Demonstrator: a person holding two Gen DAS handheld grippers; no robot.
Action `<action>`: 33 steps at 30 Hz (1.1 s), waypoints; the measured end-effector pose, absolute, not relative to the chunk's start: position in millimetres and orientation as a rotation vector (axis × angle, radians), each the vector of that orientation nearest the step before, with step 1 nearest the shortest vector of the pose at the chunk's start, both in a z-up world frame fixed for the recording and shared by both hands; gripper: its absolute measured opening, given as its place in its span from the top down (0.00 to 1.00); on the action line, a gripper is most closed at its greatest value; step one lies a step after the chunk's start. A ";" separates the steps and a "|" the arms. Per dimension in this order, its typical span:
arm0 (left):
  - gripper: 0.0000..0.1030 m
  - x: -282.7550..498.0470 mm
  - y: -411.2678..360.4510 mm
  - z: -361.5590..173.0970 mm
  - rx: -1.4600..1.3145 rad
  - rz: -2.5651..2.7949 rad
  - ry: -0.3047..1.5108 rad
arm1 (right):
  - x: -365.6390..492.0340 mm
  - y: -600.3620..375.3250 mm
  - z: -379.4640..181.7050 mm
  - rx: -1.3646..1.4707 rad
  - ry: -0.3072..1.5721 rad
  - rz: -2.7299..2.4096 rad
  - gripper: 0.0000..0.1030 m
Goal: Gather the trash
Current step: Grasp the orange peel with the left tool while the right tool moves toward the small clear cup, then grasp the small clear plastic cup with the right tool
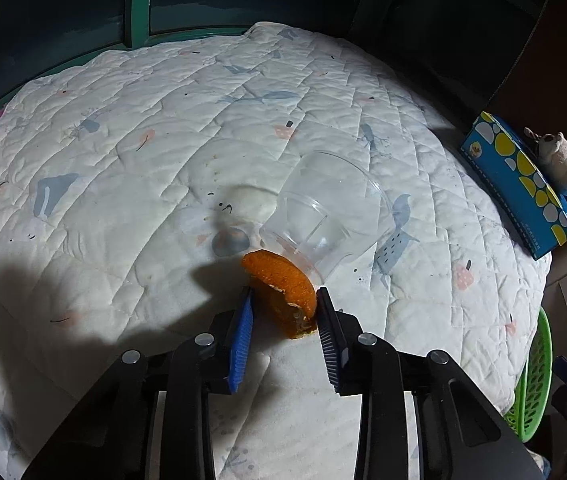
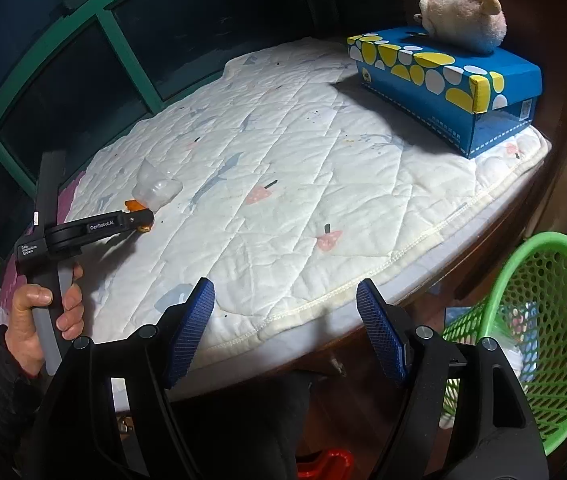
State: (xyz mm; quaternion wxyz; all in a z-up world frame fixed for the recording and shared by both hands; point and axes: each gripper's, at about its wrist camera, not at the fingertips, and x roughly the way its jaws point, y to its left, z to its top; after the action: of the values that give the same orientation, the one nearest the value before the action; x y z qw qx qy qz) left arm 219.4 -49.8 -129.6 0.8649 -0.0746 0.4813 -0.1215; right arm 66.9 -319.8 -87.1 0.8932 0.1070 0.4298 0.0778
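Observation:
A piece of orange peel (image 1: 281,292) lies on the white quilted pad (image 1: 123,160), touching a clear plastic cup (image 1: 327,220) that lies on its side. My left gripper (image 1: 285,300) has its two blue pads on either side of the peel, touching it, shut on it. In the right wrist view the left gripper (image 2: 141,220) is at the peel (image 2: 133,205) beside the cup (image 2: 157,188). My right gripper (image 2: 285,300) is open and empty, above the pad's near edge. A green mesh basket (image 2: 543,320) stands at the lower right.
A blue tissue box (image 2: 447,84) with a plush toy (image 2: 463,16) on it sits at the pad's far right corner. Dark windows with green frames (image 2: 123,48) run behind the pad. The basket also shows in the left wrist view (image 1: 535,376).

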 end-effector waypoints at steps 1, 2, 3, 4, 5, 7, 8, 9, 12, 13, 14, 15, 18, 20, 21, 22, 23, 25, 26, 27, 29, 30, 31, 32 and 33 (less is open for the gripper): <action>0.72 218.2 -49.2 -129.0 -0.157 -0.257 1.008 | 67.9 -318.7 -86.6 0.221 0.891 0.164 0.28; 0.73 216.6 -49.0 -127.9 -0.160 -0.262 1.007 | 69.4 -317.5 -86.3 0.221 0.891 0.167 0.28; 0.73 214.7 -47.4 -127.2 -0.161 -0.264 1.005 | 70.4 -316.0 -85.8 0.221 0.891 0.172 0.28; 0.74 212.7 -46.7 -126.1 -0.162 -0.263 1.004 | 72.0 -314.7 -85.2 0.223 0.890 0.179 0.28; 0.74 210.4 -45.1 -125.1 -0.168 -0.266 1.003 | 73.7 -313.2 -84.7 0.227 0.891 0.185 0.29; 0.74 205.5 -42.3 -122.0 -0.177 -0.271 0.999 | 78.2 -310.4 -83.7 0.241 0.893 0.202 0.29; 0.74 202.9 -40.9 -120.5 -0.178 -0.272 0.995 | 81.4 -308.3 -83.1 0.249 0.895 0.212 0.29; 0.74 200.3 -39.1 -118.7 -0.179 -0.273 0.993 | 84.9 -306.0 -82.8 0.257 0.897 0.222 0.29; 0.74 192.0 -33.2 -113.3 -0.176 -0.273 0.987 | 96.9 -296.2 -82.4 0.268 0.907 0.255 0.28; 0.74 189.6 -30.5 -111.2 -0.174 -0.272 0.982 | 101.6 -291.6 -82.6 0.270 0.911 0.266 0.28; 0.74 187.4 -27.4 -109.1 -0.174 -0.270 0.977 | 106.3 -287.4 -82.6 0.271 0.914 0.275 0.29; 0.74 185.1 -23.7 -107.2 -0.175 -0.269 0.974 | 111.6 -282.5 -82.4 0.275 0.916 0.288 0.29; 0.74 179.1 -12.2 -102.1 -0.187 -0.264 0.966 | 129.1 -268.2 -83.6 0.306 0.934 0.332 0.28; 0.74 174.9 -5.0 -99.9 -0.196 -0.261 0.961 | 141.0 -258.1 -84.2 0.328 0.946 0.363 0.28; 0.74 172.4 -1.2 -98.8 -0.199 -0.257 0.958 | 146.4 -252.8 -84.6 0.334 0.950 0.374 0.28; 0.74 170.1 2.2 -98.2 -0.202 -0.254 0.956 | 153.2 -246.6 -85.3 0.340 0.957 0.386 0.28; 0.74 168.1 5.8 -97.6 -0.206 -0.252 0.956 | 159.2 -241.7 -86.2 0.347 0.964 0.398 0.28; 0.74 164.4 12.8 -96.6 -0.216 -0.249 0.955 | 169.7 -232.1 -88.4 0.366 0.975 0.414 0.28; 0.74 162.7 16.0 -96.0 -0.220 -0.247 0.953 | 176.1 -227.2 -89.6 0.377 0.980 0.422 0.28; 0.74 161.6 18.3 -95.9 -0.220 -0.245 0.953 | 182.6 -223.3 -90.7 0.389 0.986 0.429 0.28; 0.74 160.3 23.2 -95.6 -0.224 -0.244 0.953 | 195.7 -217.1 -93.6 0.426 1.001 0.441 0.28; 0.74 159.6 25.7 -95.7 -0.228 -0.242 0.954 | 199.9 -214.5 -94.5 0.445 1.007 0.446 0.27; 0.74 159.3 27.7 -96.1 -0.231 -0.241 0.955 | 205.1 -212.3 -96.0 0.463 1.015 0.447 0.27; 0.74 159.6 29.2 -96.8 -0.235 -0.240 0.957 | 210.6 -210.4 -98.1 0.482 1.022 0.446 0.27; 0.74 159.4 31.2 -97.6 -0.242 -0.242 0.959 | 216.0 -208.8 -100.2 0.503 1.029 0.448 0.27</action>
State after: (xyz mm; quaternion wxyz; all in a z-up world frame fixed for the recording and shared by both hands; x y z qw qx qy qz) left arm 159.4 31.2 -97.6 0.8733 -0.1156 0.4589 -0.1157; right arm 216.0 -208.8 -100.2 0.8168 0.2361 0.4827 0.2101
